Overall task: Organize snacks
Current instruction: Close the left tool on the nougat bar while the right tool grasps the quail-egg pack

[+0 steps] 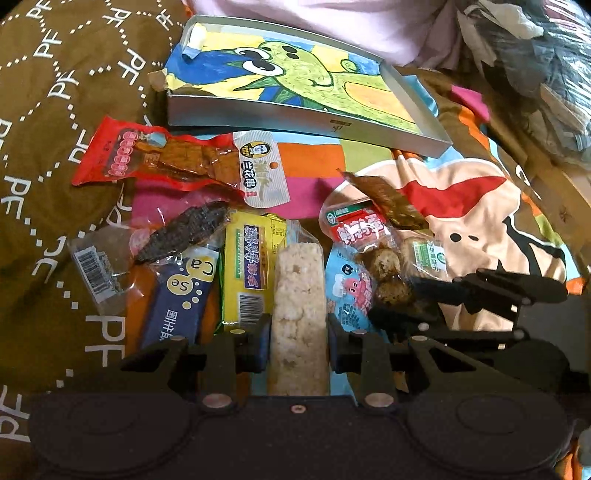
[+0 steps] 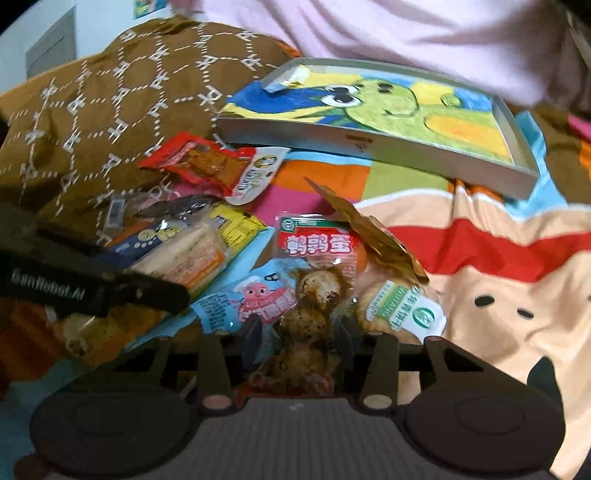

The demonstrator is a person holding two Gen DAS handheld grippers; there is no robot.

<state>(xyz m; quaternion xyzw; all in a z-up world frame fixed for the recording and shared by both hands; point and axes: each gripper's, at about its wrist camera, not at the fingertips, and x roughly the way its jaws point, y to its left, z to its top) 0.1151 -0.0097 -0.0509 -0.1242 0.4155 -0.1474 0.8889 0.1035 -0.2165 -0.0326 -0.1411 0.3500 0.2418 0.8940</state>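
Risk: both claws point(image 1: 299, 332) point(image 2: 299, 328) clamp slippery packets below the tray point(image 1: 295, 127), left on rice bar point(image 1: 299, 295), right on egg pack point(image 2: 314, 295); either may slide out when lifted.

You are working in a home, most likely a bedroom, on top of a bed. A brown quilt point(image 1: 55, 155) printed with white dotted diamonds and letters is bunching up on your left, and a bright cartoon-print sheet point(image 1: 472, 206) is spreading out under everything. Pale pink bedding point(image 2: 369, 33) is lying crumpled at the far side, with a heap of dark clothing point(image 1: 535, 62) piling up at the far right. A shallow grey box point(image 1: 280, 122) lined with a child's crayon drawing is sitting on the sheet.
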